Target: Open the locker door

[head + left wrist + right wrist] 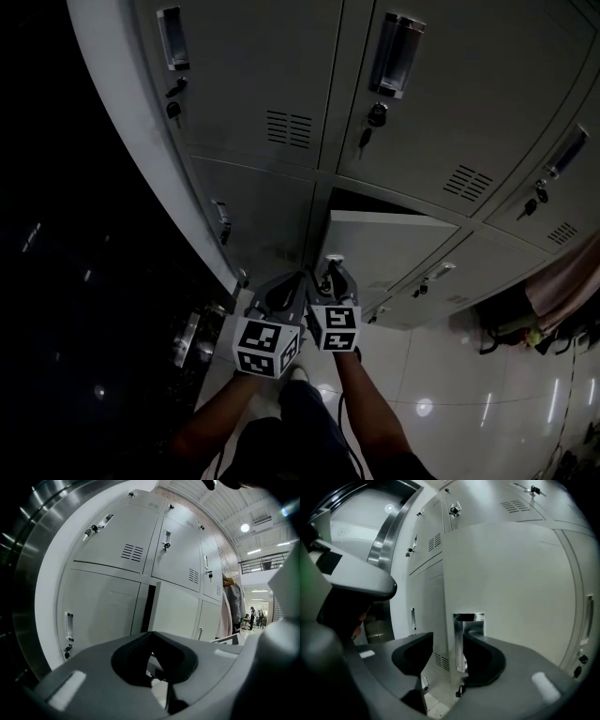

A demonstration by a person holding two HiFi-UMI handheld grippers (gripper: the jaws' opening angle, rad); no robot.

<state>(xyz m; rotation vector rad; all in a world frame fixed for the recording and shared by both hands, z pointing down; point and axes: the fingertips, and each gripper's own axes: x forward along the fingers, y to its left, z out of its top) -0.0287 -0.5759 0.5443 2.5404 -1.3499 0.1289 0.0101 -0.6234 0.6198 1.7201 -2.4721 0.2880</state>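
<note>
Currently right gripper (448,641) jaws stand apart, astride the ajar locker door (511,583) edge; left gripper (151,635) jaws together.

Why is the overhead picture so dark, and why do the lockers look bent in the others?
Head view: underexposed, left side black, glints on the glossy floor. Left gripper view: wide-angle lens bows the lockers; ceiling lamp glares. Right gripper view: same bowing, dark corners.
</note>
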